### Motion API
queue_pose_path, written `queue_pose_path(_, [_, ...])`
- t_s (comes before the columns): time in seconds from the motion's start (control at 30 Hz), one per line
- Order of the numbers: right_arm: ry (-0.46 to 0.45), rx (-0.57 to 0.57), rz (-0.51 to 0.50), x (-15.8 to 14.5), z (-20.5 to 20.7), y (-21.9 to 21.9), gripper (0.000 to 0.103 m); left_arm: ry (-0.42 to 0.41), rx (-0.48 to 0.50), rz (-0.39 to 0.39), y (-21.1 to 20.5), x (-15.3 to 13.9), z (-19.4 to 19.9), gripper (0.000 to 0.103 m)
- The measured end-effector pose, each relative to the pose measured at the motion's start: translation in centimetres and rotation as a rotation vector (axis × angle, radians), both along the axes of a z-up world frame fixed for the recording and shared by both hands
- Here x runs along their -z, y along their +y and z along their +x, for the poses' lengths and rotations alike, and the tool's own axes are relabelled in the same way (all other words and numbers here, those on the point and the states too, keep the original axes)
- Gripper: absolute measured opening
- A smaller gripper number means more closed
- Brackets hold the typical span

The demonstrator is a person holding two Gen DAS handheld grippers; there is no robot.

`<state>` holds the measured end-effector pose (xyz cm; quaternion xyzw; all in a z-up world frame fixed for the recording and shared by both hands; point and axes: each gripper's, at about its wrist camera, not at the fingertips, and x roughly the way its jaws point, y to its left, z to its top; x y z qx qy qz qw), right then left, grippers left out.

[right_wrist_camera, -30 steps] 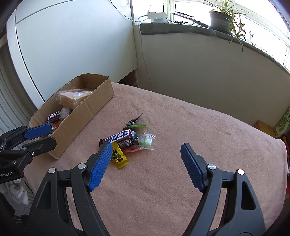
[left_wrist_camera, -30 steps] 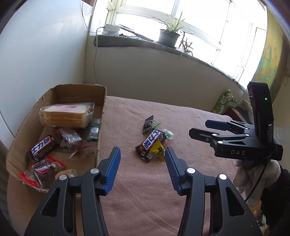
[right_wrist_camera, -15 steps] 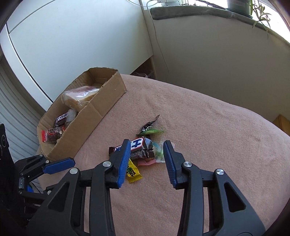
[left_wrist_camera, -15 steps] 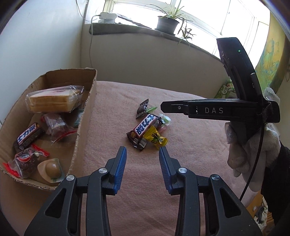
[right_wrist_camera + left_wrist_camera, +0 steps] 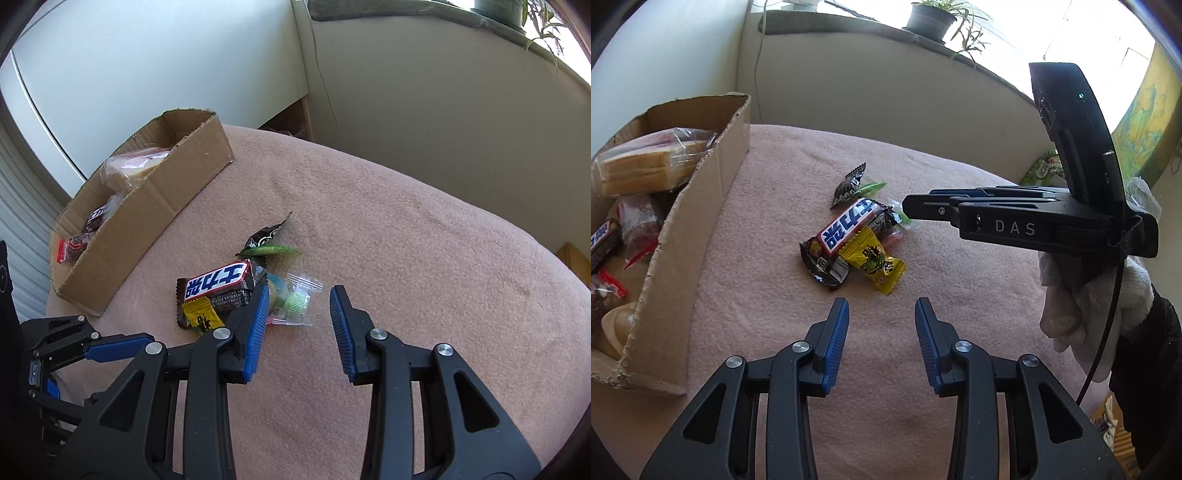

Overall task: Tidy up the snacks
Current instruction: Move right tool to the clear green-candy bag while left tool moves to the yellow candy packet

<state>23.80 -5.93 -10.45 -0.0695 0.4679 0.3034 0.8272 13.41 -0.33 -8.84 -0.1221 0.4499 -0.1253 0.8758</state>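
A small pile of snacks lies on the pink cloth: a brown Snickers bar [image 5: 846,230] [image 5: 218,284], a yellow candy packet [image 5: 877,260] [image 5: 201,317], a dark wrapper [image 5: 849,184] [image 5: 266,236], a green sweet [image 5: 269,251] and a clear packet [image 5: 295,299]. My left gripper [image 5: 881,317] is open and empty, just short of the pile. My right gripper [image 5: 297,306] is open, low over the clear packet. It also shows in the left wrist view [image 5: 923,206], seen side-on.
A cardboard box [image 5: 713,177] [image 5: 166,195] at the left holds wrapped bread [image 5: 646,162], another Snickers bar and several small packets. The pink cloth [image 5: 406,229] covers the table. A wall with a windowsill and potted plant [image 5: 931,18] stands behind.
Both grippers have moved in closer to the pile. Both narrowed their jaws from wide open a second ago. The right gripper has dropped lower over the clear packet.
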Motion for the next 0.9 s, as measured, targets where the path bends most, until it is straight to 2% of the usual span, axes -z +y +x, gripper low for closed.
queue_pose_path(0.1, [-0.014, -0.033, -0.027, 0.5, -0.1, 0.0, 0.036, 0.022, -0.013, -0.006, -0.3, 0.5, 0.7, 0.036])
queue_pose_path(0.27, [-0.008, -0.048, -0.022, 1.3, 0.5, 0.1, 0.036, 0.04, -0.036, 0.013, -1.0, 1.1, 1.8, 0.045])
queue_pose_path(0.43, [-0.013, -0.048, -0.042, 2.0, 1.0, 0.7, 0.042, 0.03, -0.048, 0.046, -1.4, 1.1, 2.8, 0.045])
queue_pose_path(0.7, [-0.032, -0.055, -0.053, 2.1, 1.1, 1.0, 0.04, 0.007, -0.049, 0.119, -3.1, 1.2, 3.7, 0.044])
queue_pose_path(0.8, [-0.045, -0.061, -0.071, 2.1, 1.0, 1.4, 0.035, -0.005, -0.032, 0.168, -4.0, 1.4, 3.9, 0.035])
queue_pose_path(0.87, [-0.052, -0.063, -0.08, 2.1, 1.0, 1.6, 0.028, -0.013, -0.027, 0.189, -4.4, 1.5, 3.9, 0.022])
queue_pose_path(0.9, [-0.054, -0.063, -0.08, 2.1, 1.0, 1.6, 0.026, -0.014, -0.023, 0.193, -4.4, 1.5, 3.8, 0.019])
